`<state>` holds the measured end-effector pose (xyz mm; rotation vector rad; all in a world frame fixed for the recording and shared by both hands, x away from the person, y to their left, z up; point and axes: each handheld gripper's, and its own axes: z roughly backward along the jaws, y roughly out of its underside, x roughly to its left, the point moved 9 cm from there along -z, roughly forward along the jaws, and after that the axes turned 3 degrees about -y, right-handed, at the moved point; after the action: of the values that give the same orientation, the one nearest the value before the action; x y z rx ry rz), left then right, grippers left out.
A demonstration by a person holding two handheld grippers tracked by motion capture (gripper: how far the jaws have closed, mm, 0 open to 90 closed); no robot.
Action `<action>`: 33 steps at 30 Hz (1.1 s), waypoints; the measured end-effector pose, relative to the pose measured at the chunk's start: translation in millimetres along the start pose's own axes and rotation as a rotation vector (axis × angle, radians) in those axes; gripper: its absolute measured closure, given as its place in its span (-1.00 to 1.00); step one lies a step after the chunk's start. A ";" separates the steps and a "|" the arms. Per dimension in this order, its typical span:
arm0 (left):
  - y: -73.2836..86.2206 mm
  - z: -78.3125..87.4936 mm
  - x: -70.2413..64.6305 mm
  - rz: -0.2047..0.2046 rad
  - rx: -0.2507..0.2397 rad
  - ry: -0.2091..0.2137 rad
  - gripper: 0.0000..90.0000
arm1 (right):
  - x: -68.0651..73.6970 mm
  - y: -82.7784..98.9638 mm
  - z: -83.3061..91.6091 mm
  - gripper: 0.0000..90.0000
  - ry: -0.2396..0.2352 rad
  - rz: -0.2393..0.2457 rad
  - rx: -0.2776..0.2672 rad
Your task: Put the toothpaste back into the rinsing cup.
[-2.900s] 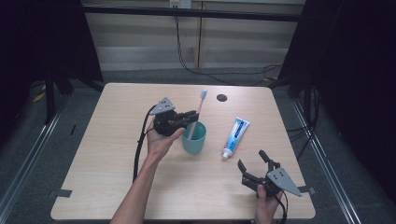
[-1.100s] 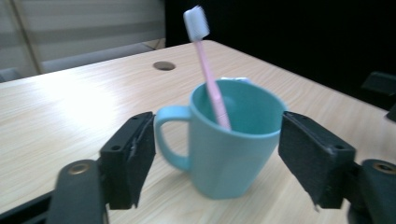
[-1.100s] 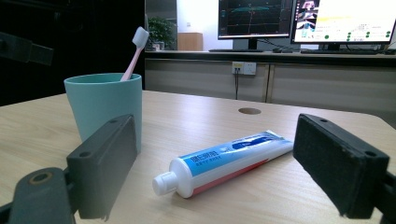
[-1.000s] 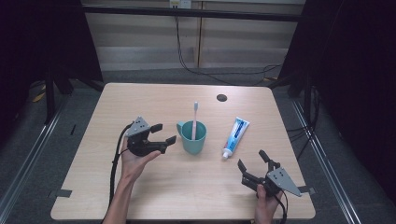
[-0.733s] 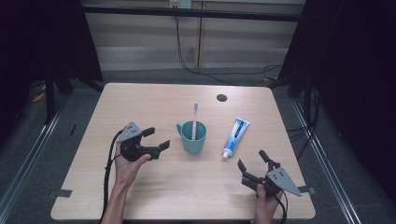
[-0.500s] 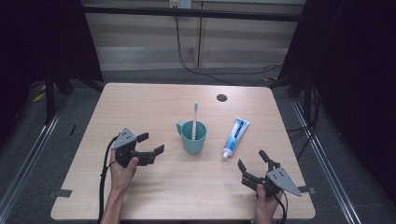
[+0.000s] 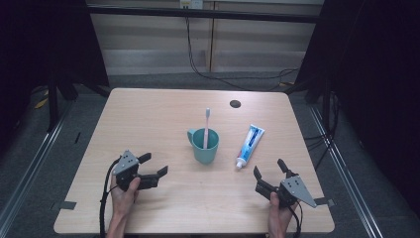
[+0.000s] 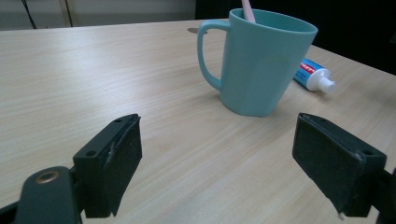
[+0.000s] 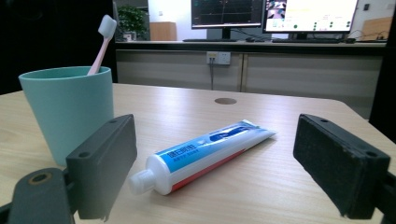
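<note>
On the table (image 7: 163,114), the left gripper (image 7: 154,166) rests near the front edge, its jaws wide apart with nothing between them. To its right stands the teal mug (image 7: 204,146) holding a toothbrush (image 7: 207,126), then the toothpaste tube (image 7: 249,144) lying flat. The right gripper (image 7: 270,174) sits open and empty just before the tube.
</note>
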<state>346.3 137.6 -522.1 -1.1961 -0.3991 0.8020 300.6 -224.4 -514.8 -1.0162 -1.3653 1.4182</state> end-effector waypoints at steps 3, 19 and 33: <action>3.2 3.9 -3.6 -0.018 -0.024 -0.006 -0.65 | 0.9 0.9 -1.9 -0.72 -0.011 0.007 0.018; 11.6 25.7 -13.7 -0.039 -0.150 -0.045 -0.65 | 12.9 7.0 -18.3 -0.47 -0.100 -0.060 0.170; 10.5 32.7 -14.4 -0.075 -0.203 -0.052 -0.66 | 15.2 -24.8 -42.7 -0.26 -0.168 -0.098 0.265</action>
<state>311.5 150.3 -518.7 -1.3426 -0.5752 0.7418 339.1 -198.6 -492.0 -0.6627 -1.2850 1.5891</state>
